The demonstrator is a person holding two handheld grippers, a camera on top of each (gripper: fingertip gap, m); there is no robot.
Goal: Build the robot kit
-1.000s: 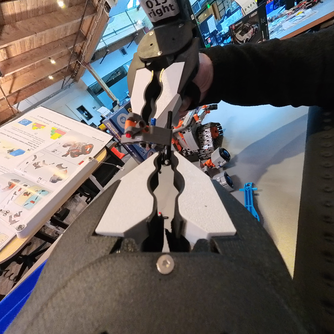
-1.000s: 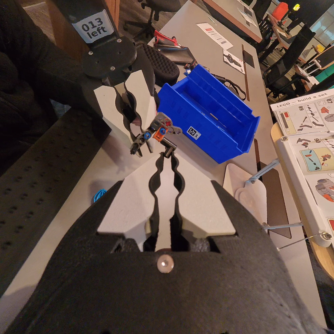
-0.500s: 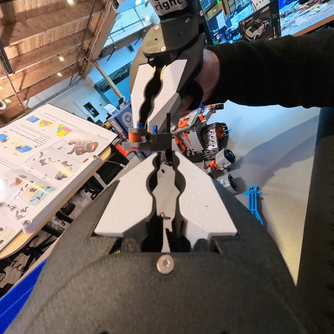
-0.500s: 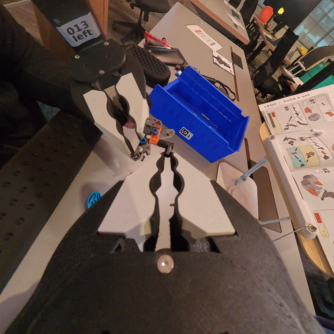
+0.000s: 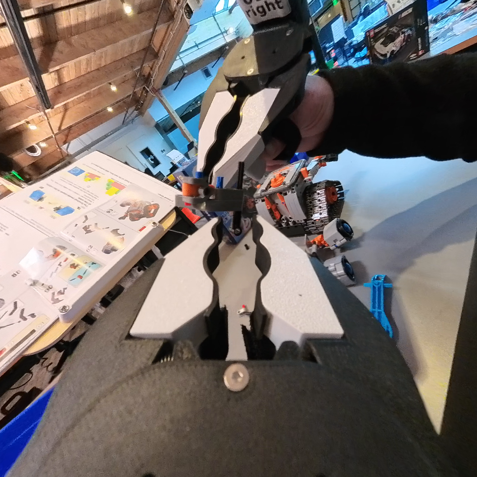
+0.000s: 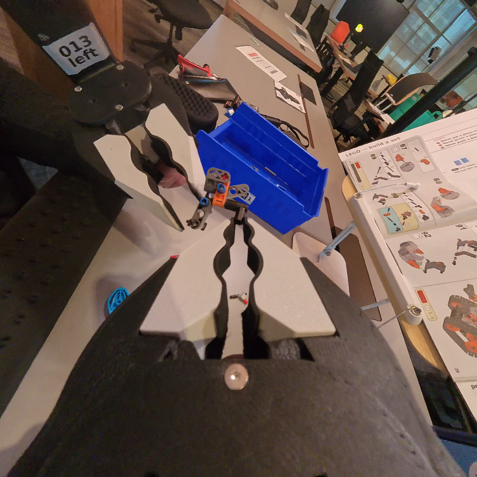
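Grey brick assembly between right jaws

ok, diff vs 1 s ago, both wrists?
The left gripper has opened; it was shut on the black axle and now the fingers stand apart from it. The small grey-and-orange assembly has tilted more upright. The right gripper stays shut on the assembly's base. The blue bin, instruction board and tracked model have not shifted.

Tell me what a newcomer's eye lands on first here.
First, the small grey-and-orange brick assembly held in mid-air, pinched by the right gripper, with the left gripper open just beside it. Next, the bright blue bin on the table behind, and the tracked brick vehicle farther along the table.
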